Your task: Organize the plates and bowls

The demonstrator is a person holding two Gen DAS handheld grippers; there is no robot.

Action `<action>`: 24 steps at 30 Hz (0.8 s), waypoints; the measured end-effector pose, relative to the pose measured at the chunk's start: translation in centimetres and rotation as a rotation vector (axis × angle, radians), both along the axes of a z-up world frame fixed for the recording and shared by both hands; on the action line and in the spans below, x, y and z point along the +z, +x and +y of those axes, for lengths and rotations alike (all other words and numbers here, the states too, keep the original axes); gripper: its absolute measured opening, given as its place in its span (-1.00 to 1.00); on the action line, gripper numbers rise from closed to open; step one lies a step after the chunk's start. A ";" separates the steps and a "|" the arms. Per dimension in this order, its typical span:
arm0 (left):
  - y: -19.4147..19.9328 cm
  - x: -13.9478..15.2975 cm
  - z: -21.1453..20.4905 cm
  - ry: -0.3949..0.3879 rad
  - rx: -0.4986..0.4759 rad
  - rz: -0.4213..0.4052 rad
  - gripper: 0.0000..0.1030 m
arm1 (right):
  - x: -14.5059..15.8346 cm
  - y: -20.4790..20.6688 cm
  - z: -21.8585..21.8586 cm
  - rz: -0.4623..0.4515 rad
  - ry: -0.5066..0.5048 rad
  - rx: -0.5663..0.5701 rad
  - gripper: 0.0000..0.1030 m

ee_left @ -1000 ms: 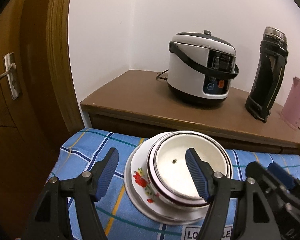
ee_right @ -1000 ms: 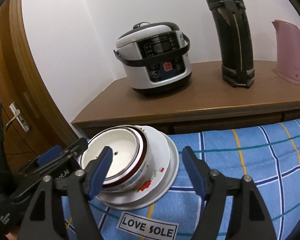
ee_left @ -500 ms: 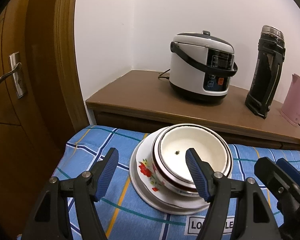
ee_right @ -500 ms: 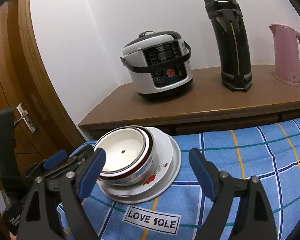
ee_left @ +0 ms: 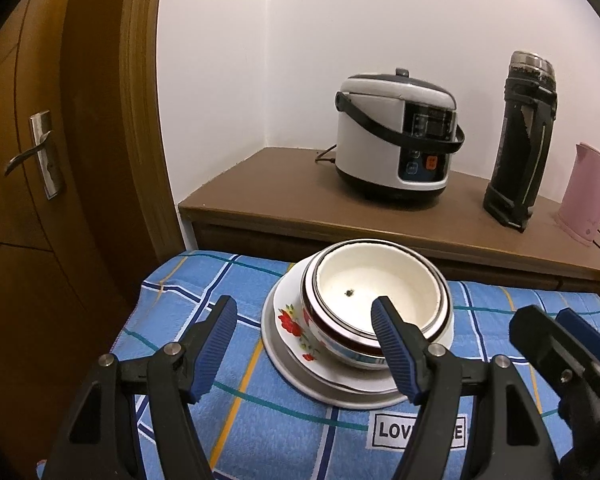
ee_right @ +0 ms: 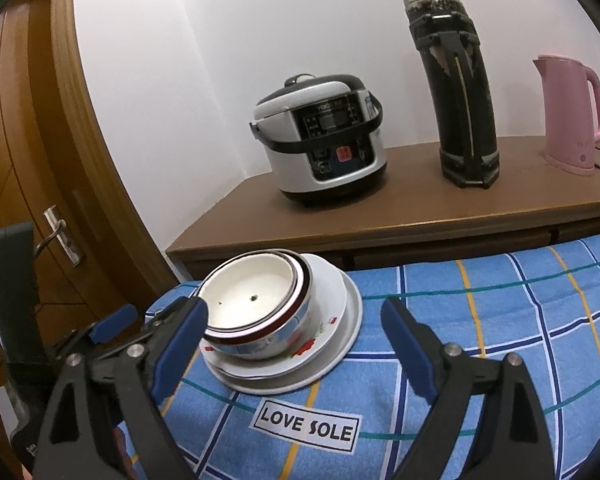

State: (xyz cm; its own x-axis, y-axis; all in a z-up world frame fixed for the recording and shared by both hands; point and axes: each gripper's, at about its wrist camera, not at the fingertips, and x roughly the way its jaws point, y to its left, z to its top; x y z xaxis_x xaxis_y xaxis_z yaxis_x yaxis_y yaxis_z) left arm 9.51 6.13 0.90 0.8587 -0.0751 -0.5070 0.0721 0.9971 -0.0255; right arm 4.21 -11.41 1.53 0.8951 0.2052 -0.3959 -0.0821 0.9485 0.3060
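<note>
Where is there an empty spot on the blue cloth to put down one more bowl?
The blue cloth is bare right of the plate stack, up to the wooden counter. A narrower bare strip lies left of the stack. The middle is crowded with stacked bowls.

Both grippers have drawn back from the stack of bowls (ee_right: 256, 312) on the plates. The right gripper (ee_right: 292, 320) has just been opening its jaws, with nothing between them; its left finger (ee_right: 184, 332) no longer overlaps the bowls' rim as much. The left gripper (ee_left: 304, 336) has backed off too, so the stack sits farther ahead of it.
</note>
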 end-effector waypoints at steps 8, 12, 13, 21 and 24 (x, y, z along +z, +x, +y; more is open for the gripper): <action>-1.3 0.5 0.0 -0.004 -0.001 -0.019 0.39 | 0.7 -1.4 0.3 -0.034 0.003 0.010 0.81; -1.7 0.7 0.0 -0.005 -0.003 -0.024 0.39 | 1.0 -2.0 0.1 -0.048 0.014 0.008 0.84; -1.8 0.8 0.0 -0.004 -0.003 -0.026 0.39 | 1.0 -2.1 0.1 -0.050 0.016 0.007 0.84; -2.9 1.3 0.3 -0.003 0.007 -0.046 0.39 | 1.3 -2.9 0.1 -0.061 0.021 0.009 0.85; -3.6 1.4 0.6 -0.002 0.012 -0.054 0.39 | 1.3 -3.4 0.1 -0.067 0.023 0.009 0.85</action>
